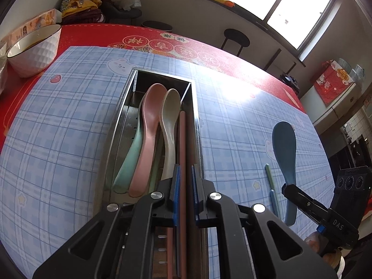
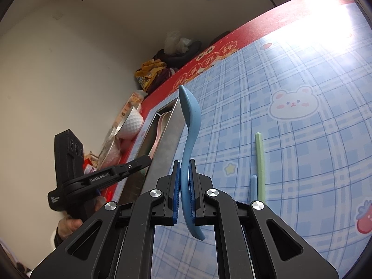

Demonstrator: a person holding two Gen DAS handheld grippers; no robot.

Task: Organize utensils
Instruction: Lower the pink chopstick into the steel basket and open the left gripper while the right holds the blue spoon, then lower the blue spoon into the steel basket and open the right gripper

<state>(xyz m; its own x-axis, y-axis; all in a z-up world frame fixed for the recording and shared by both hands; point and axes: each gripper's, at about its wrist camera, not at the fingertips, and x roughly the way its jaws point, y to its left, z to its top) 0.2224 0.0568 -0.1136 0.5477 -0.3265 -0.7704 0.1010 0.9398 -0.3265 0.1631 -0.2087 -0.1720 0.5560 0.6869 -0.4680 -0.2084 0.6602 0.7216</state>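
the counter (image 1: 69, 139) carries a blue plaid mat over a red printed cloth. a white faceted bowl (image 1: 34, 48) stands at its far left corner.

a long steel utensil tray (image 1: 116, 125) lies on the mat, open side up. inside it, three spoons lie lengthwise, bowls toward the far end: a mint spoon (image 1: 130, 160) at the left, a pink spoon (image 1: 146, 139) overlapping it, and a cream spoon (image 1: 169, 127) to the right. a reddish-brown chopstick (image 1: 182, 139) runs along the right side of the tray.

the left tongs (image 1: 185, 186) sit over the near end of the tray. the pads stand a narrow gap apart on either side of the reddish-brown chopstick; contact with the chopstick cannot be confirmed.

the right tongs (image 2: 185, 186) are clamped on the handle of a blue spoon (image 2: 189, 125). the spoon is held clear of the mat, to the right of the tray, with its bowl pointing away from the tongs.

a green chopstick (image 2: 260, 162) and a shorter-looking light blue chopstick (image 2: 253, 187) lie side by side on the mat, right of the blue spoon.
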